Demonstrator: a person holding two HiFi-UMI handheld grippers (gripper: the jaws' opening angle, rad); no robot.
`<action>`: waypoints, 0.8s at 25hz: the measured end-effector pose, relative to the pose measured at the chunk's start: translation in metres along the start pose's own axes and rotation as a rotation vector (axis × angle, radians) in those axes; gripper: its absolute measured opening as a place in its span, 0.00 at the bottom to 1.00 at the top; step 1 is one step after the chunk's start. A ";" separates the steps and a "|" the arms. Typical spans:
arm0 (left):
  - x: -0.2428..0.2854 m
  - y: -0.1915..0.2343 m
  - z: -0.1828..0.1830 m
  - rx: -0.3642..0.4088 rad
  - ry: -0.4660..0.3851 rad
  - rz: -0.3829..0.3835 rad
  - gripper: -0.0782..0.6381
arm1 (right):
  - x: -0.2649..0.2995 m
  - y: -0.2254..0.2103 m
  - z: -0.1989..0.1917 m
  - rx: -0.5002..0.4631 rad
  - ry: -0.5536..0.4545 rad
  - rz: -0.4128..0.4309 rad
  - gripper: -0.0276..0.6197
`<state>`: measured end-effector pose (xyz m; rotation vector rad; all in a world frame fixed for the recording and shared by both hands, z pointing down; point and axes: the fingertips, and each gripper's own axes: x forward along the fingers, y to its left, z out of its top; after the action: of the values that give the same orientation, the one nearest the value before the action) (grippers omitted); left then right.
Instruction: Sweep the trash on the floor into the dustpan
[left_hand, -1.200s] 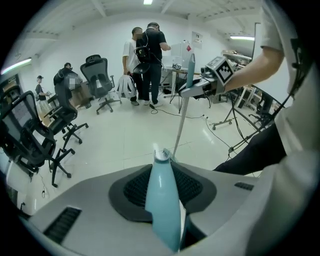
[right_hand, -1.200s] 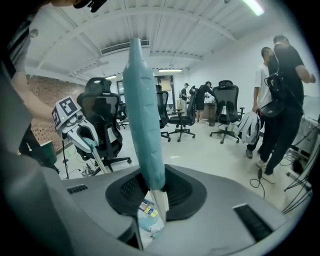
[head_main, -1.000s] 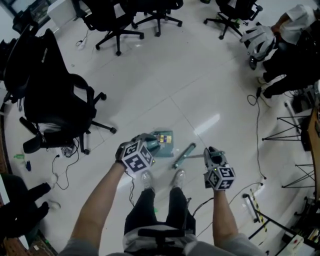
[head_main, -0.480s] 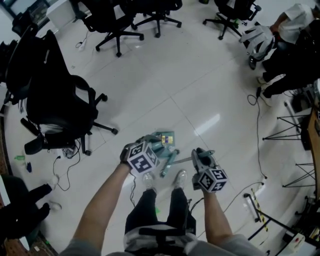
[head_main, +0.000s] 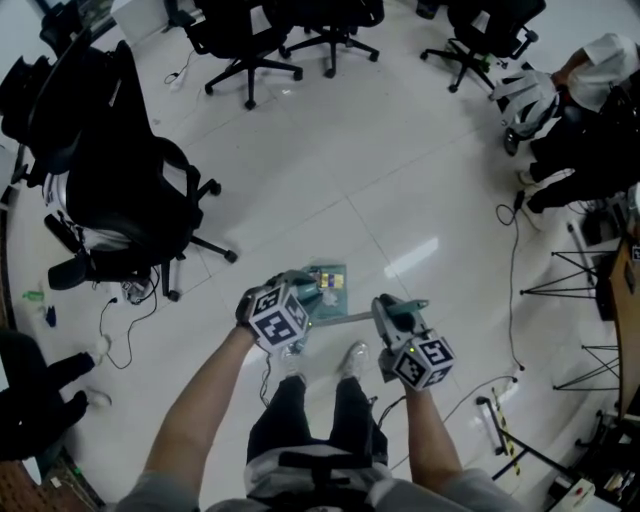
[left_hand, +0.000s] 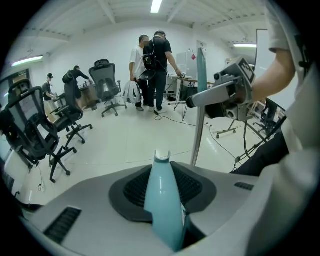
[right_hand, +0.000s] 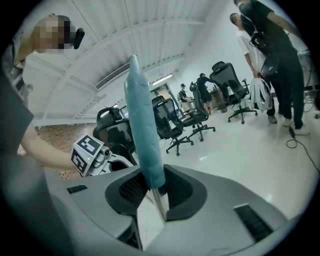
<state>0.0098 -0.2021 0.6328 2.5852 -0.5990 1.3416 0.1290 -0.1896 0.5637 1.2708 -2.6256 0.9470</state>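
In the head view the teal dustpan lies on the white floor ahead of my feet, with coloured trash in it. My left gripper is shut on the dustpan's pale blue handle, which rises between its jaws in the left gripper view. My right gripper grips the broom's teal handle, and its jaws are closing on it. The broom's metal pole runs leftwards to the dustpan; its head is hidden behind the left gripper. The right gripper and the pole show to the right in the left gripper view.
Black office chairs stand at the left and along the far side. Seated people are at the far right. Cables and stand legs lie on the right. My shoes are just behind the dustpan.
My right gripper has moved left towards the left gripper and risen, swinging the broom pole with it. The left gripper and the dustpan have stayed put.
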 end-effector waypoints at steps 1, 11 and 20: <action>-0.002 0.001 -0.001 -0.010 -0.003 0.008 0.26 | -0.003 0.003 0.006 -0.015 -0.006 0.008 0.17; 0.008 -0.002 0.027 -0.135 -0.086 0.062 0.26 | -0.036 0.003 0.061 -0.173 -0.063 -0.027 0.16; 0.060 -0.012 0.049 -0.261 -0.128 0.100 0.27 | -0.051 -0.032 0.081 -0.279 -0.048 -0.156 0.16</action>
<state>0.0822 -0.2235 0.6534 2.4672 -0.8718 1.0482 0.2008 -0.2149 0.4981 1.4130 -2.5334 0.5121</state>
